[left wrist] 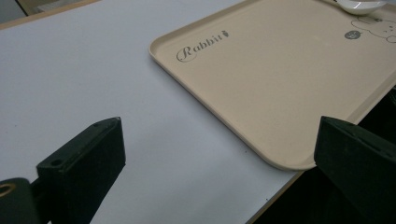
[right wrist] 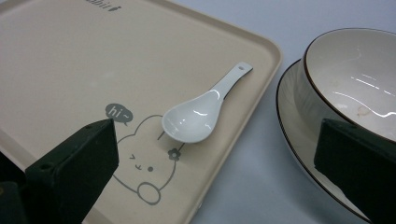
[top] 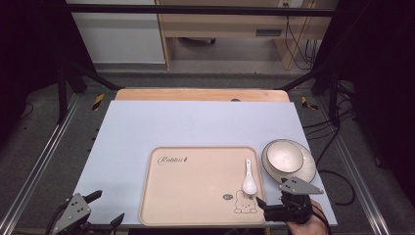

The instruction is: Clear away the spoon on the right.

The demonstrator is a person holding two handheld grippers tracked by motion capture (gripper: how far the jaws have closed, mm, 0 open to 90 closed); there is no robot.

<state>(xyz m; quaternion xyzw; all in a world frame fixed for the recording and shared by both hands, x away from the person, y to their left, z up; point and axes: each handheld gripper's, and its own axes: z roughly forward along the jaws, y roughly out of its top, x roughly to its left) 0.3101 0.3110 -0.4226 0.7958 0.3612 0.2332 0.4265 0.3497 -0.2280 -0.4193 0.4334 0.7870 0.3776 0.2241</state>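
Tray (top: 195, 191), beige with a printed rabbit, lies at the near edge of the tabletop (top: 147, 127), toward its right corner. The bowl (top: 283, 157) stands on a plate (top: 307, 164) just beside the tray's right edge, so nothing seems lifted yet. The white glossy spoon (top: 248, 180) lies near the tray's right rim. The right gripper (top: 274, 208) stands open and empty before it; the left gripper (top: 105, 205) is open too.

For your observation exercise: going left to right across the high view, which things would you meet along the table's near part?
Left gripper → beige rectangular plastic tray → white ceramic spoon → white dark-rimmed ceramic bowl.
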